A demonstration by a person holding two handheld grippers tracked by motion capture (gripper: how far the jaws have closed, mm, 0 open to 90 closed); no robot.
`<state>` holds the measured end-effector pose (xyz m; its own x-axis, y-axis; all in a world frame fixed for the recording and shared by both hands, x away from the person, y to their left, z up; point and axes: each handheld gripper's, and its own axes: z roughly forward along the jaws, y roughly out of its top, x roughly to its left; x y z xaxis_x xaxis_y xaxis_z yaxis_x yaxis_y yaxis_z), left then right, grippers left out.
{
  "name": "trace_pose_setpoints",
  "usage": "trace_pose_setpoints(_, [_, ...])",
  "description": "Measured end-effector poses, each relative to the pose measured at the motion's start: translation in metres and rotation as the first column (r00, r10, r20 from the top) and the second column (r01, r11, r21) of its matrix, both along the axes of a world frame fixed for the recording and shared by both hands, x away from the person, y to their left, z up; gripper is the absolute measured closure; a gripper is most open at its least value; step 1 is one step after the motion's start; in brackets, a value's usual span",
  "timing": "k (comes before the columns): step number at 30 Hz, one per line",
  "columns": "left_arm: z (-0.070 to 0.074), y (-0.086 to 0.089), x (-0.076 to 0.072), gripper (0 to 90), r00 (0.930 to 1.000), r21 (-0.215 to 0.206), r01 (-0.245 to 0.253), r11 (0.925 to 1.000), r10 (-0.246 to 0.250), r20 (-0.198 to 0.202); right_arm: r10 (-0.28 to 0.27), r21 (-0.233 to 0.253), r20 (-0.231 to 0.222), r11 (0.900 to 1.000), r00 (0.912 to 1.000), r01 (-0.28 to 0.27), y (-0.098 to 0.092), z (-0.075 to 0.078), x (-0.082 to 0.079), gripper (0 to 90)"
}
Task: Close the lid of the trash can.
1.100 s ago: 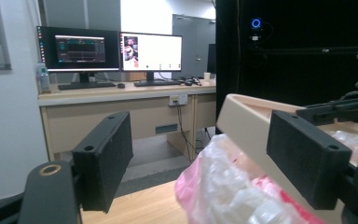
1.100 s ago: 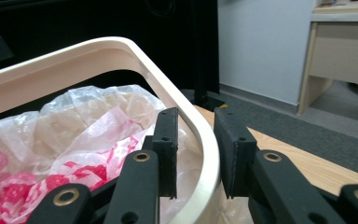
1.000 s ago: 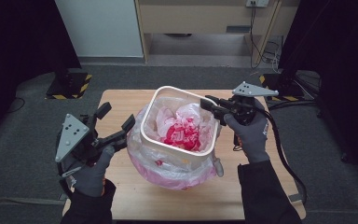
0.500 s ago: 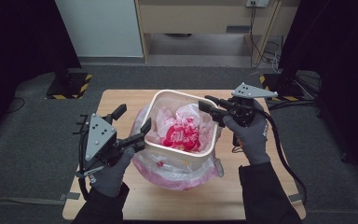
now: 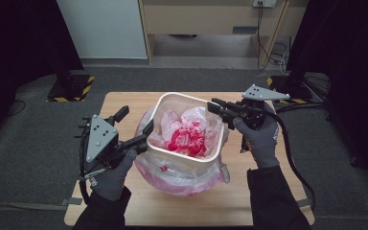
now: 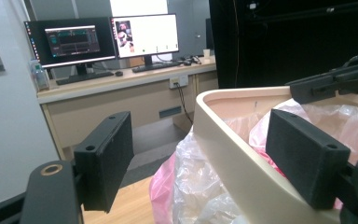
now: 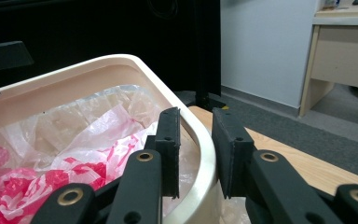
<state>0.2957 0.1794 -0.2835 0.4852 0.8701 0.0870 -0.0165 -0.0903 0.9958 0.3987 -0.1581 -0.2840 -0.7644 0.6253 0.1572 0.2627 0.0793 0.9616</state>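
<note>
Pale wooden tabletop (image 5: 124, 103) on grey carpet carried one smooth, cream, round-cornered plastic bin (image 5: 180, 153), lined and wrapped with one crinkled translucent bag (image 5: 187, 139) printed in pink and red. Two black two-jaw tools were counted: the right gripper (image 7: 195, 149) was clamped onto the bin's rim, one pad inside and one outside. The left gripper (image 6: 205, 163) was spread wide, its jaws set astride the opposite rim without being closed on it.
</note>
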Motion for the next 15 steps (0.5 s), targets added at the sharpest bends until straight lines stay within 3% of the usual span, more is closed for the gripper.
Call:
trace_pose_setpoints(4, [-0.001,0.000,0.001,20.1,0.9999,-0.003,0.009,1.0000,-0.009,0.008,0.003,-0.009,-0.003,1.000,1.0000,-0.003,0.000,0.004,0.000,73.6])
trace_pose_setpoints(7, [0.002,0.001,0.001,19.1,0.9999,-0.010,0.007,0.9999,-0.007,0.014,0.012,0.017,-0.007,1.000,0.9999,-0.012,-0.001,0.010,0.000,73.8])
trace_pose_setpoints(12, [0.000,0.001,0.002,18.7,0.9999,0.011,-0.012,0.9999,0.012,-0.003,0.010,-0.039,-0.006,0.999,0.9999,-0.010,0.002,0.013,0.001,74.5])
trace_pose_setpoints(15, [-0.002,0.003,0.004,18.1,0.9998,-0.016,-0.013,0.9998,0.013,-0.018,0.010,-0.046,0.010,0.999,0.9999,-0.010,0.003,0.012,0.002,74.5])
